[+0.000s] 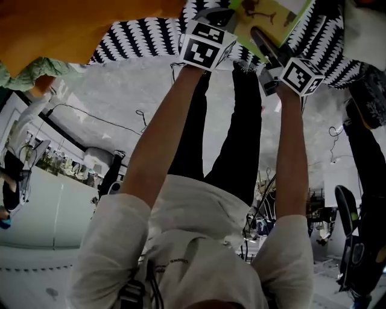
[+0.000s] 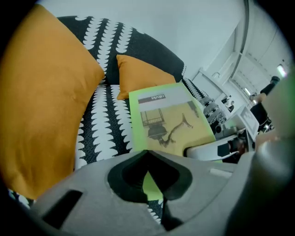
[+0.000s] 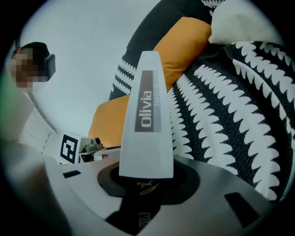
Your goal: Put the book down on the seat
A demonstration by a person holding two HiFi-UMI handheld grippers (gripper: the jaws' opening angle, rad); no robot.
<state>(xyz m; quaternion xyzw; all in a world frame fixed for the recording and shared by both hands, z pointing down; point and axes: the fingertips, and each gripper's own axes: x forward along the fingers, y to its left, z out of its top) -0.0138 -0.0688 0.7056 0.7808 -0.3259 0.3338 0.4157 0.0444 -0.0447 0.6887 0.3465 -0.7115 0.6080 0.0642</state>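
Lowering appears to be the step in hand: the book [image 1: 266, 14] is hanging over the seat [image 1: 148, 33], seemingly not yet resting on it. The left hand-held gripper [image 2: 148, 157] is pinching the book's near edge, jaws drawn together on it. The right hand-held gripper [image 3: 146, 174] is clamping the spine. The next move is calling for settling the book flat on the seat's patterned stretch, clear of the orange cushions [image 2: 44, 99] at the seat's back, then releasing. The book is showing as thin, with a lime-green border, a yellowish cover bearing a dark drawing, and a pale spine lettered "olivia".
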